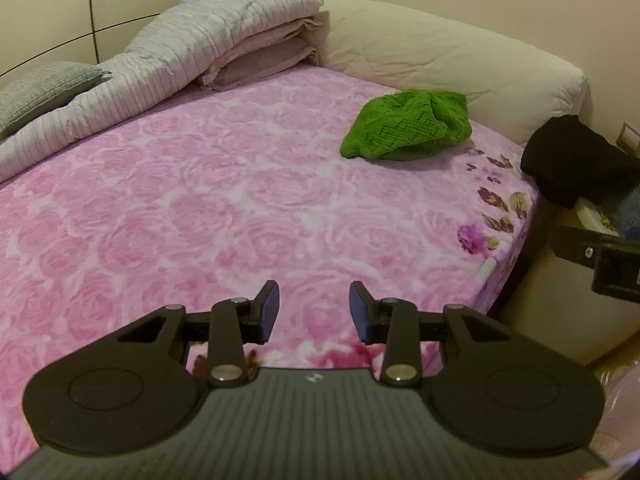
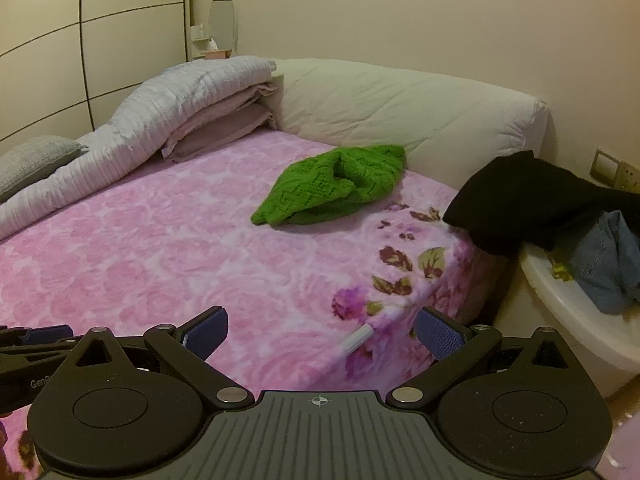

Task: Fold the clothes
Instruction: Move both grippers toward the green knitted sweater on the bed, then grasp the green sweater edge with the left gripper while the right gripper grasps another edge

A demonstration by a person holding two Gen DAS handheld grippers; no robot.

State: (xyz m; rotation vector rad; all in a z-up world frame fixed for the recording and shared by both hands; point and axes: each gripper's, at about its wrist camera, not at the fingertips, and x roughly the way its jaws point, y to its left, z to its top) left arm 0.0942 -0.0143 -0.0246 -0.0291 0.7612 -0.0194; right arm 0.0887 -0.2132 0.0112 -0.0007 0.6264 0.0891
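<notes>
Both the left gripper point(image 1: 314, 310) and right gripper point(image 2: 322, 334), spread and empty, should advance to the crumpled green sweater point(image 2: 332, 190) near the bed's point(image 2: 160, 248) headboard-side edge, pinching two separate hems.

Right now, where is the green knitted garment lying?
The green knitted garment lies crumpled on the pink floral bed cover, far right in both views, just before the cream headboard cushion and left of the black garment.
</notes>
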